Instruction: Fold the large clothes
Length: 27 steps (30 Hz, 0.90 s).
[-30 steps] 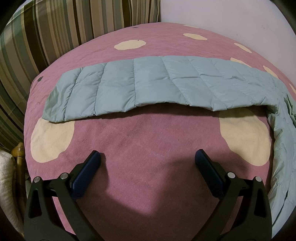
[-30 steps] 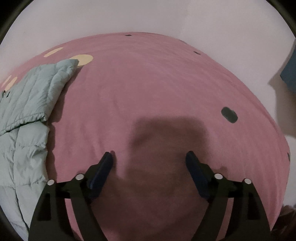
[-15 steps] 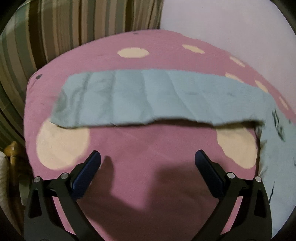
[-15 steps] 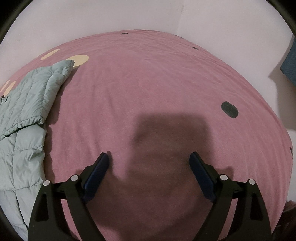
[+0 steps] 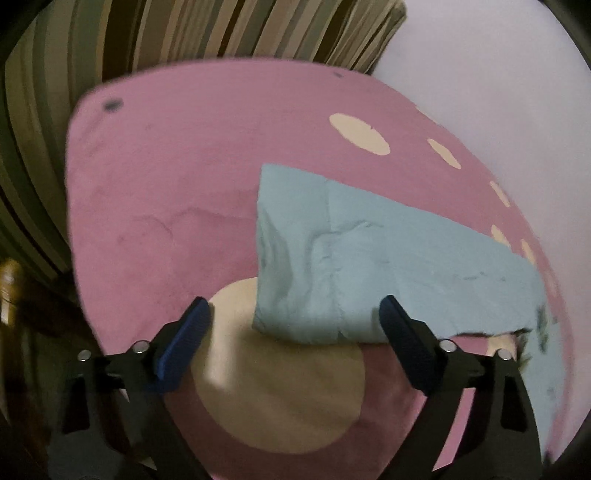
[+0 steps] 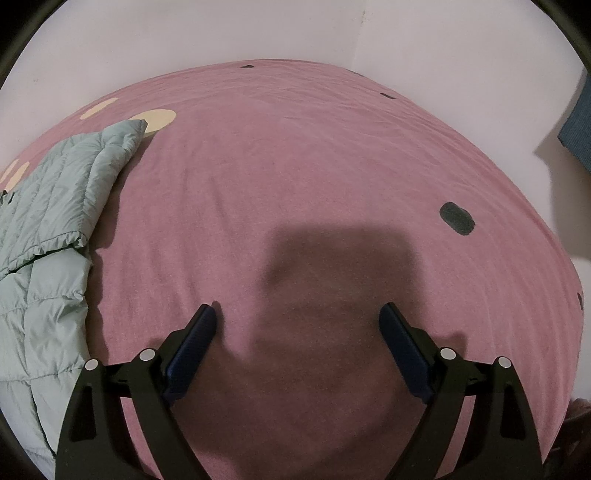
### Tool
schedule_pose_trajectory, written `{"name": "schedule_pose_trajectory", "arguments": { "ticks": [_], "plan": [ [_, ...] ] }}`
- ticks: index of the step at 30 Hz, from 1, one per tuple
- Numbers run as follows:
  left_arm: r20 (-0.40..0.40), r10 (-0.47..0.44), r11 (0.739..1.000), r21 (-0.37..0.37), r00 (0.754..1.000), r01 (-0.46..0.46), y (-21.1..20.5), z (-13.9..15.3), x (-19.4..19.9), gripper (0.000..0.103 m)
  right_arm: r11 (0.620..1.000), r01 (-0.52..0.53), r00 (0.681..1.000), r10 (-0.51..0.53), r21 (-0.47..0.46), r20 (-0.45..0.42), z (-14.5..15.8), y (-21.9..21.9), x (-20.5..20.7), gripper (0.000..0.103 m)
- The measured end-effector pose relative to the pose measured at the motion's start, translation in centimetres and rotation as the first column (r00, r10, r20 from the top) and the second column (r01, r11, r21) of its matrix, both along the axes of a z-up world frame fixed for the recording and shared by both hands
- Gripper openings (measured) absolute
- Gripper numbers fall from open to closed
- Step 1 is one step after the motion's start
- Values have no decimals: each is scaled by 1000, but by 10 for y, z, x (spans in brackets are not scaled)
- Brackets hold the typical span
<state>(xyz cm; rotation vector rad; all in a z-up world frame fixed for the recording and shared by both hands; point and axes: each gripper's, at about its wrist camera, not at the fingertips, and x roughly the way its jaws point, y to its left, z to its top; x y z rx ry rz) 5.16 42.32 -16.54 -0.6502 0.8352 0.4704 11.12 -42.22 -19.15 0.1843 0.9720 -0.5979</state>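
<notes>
in the left wrist view, which is blurred, the left gripper point(image 5: 293, 321) points down at a pink bedspread point(image 5: 166, 192) printed with cream ovals and small dark spots. its blue-padded fingers point(image 5: 183, 345) stand wide apart and are drawing together, with nothing pressed between the pads. the cuff end of a pale blue quilted jacket sleeve point(image 5: 332, 266) shows just beyond the fingertips, in the gap between them, lying over the far edge of a large cream oval point(image 5: 280, 398); the sleeve runs from there toward the right edge of the bedspread, where more of the garment shows. whether the right-hand finger touches the sleeve cannot be told. a striped curtain point(image 5: 184, 33) hangs behind the far left corner of the bedspread, and a pale wall point(image 5: 480, 74) stands behind the far right. in the right wrist view, the right gripper point(image 6: 299, 328) hangs over bare pink bedspread near its near edge, its jaws spread wide with only cloth and a dark shadow point(image 6: 332, 280) between them. the pale blue quilted jacket point(image 6: 48, 236) lies bunched along the left edge of the bedspread, well apart from this gripper, its upper tip next to a cream oval point(image 6: 155, 118). a dark oval spot point(image 6: 457, 218) sits toward the right edge, and a blue fabric object point(image 6: 576, 125) shows at the far right against the wall.
</notes>
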Motion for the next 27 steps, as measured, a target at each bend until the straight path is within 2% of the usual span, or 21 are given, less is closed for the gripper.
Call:
{"name": "schedule_pose_trajectory", "arguments": {
  "ticks": [4,8,13,17,20,22,24,25,27],
  "plan": [
    [57,-21,999,-36,998,23,13,-1,6,91,1000,0,1000,0,-2,-1,0,0,0,89],
    [138,-12,990,-137,990,31,23,-3,9,90,1000,1,1000,-1,-8,-4,1,0,1,90],
    [167,-46,983,-170,985,75,23,-5,18,73,1000,1,1000,-1,-12,-6,1,0,2,90],
    [154,-54,984,-161,987,79,23,-7,25,68,1000,0,1000,-1,-13,-7,1,-1,2,90],
    [160,-63,982,-165,985,89,23,-7,30,52,1000,1,1000,-1,-15,-7,1,-1,2,90],
    [168,-70,978,-182,983,101,22,-9,33,31,1000,0,1000,0,-15,-7,1,-1,3,90],
    [155,-73,979,-177,985,101,19,-10,36,24,1000,0,1000,0,-14,-7,0,-1,3,90],
    [149,-78,981,-164,986,102,17,-8,38,17,1000,0,1000,0,-14,-6,1,-1,3,90],
    [145,-93,984,-139,985,114,9,-3,42,13,1000,-1,1000,1,-14,-6,1,-1,3,90]
  ]
}}
